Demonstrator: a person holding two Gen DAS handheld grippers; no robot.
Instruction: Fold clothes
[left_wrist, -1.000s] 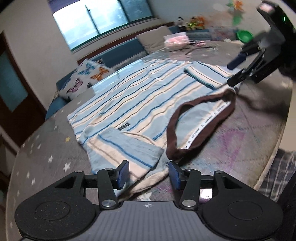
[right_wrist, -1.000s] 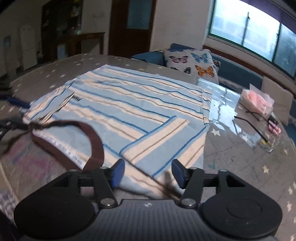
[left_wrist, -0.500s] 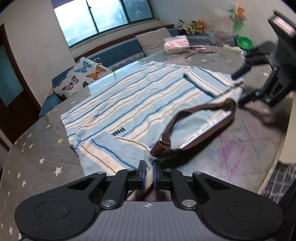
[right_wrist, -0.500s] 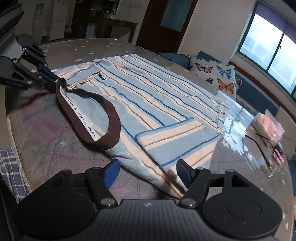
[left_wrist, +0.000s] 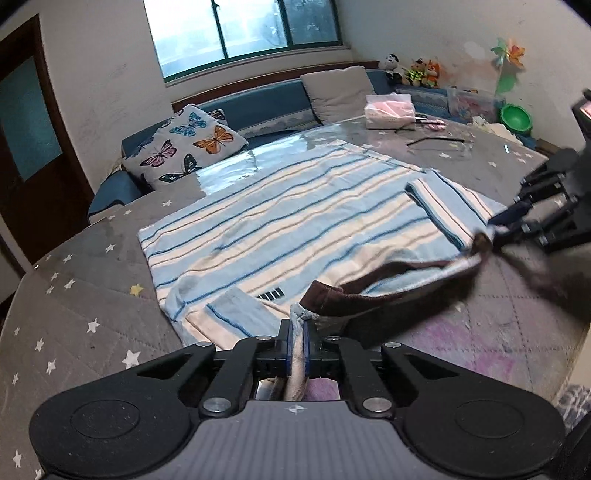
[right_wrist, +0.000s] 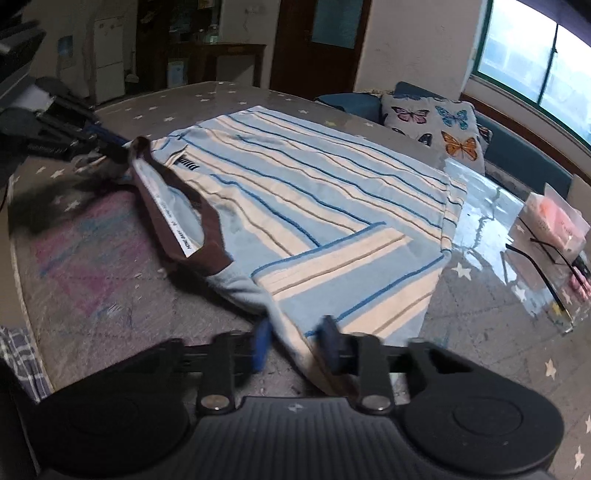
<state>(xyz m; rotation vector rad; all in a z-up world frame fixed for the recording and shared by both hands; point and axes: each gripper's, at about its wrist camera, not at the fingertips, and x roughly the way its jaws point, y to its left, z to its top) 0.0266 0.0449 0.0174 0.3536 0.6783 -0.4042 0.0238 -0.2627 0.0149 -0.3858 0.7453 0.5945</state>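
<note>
left tongs pinching striped shirt | right tongs blurred, seemingly spread astride hem | butterfly pillow beyond

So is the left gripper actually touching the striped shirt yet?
Touching. The left wrist view shows the left gripper with its jaws closed on a bunched edge of the striped shirt beside the brown collar, with fabric squeezed between them.

Left tongs pinch a striped shirt's brown collar edge on the star-patterned desk; right tongs meet its far shoulder.
</note>
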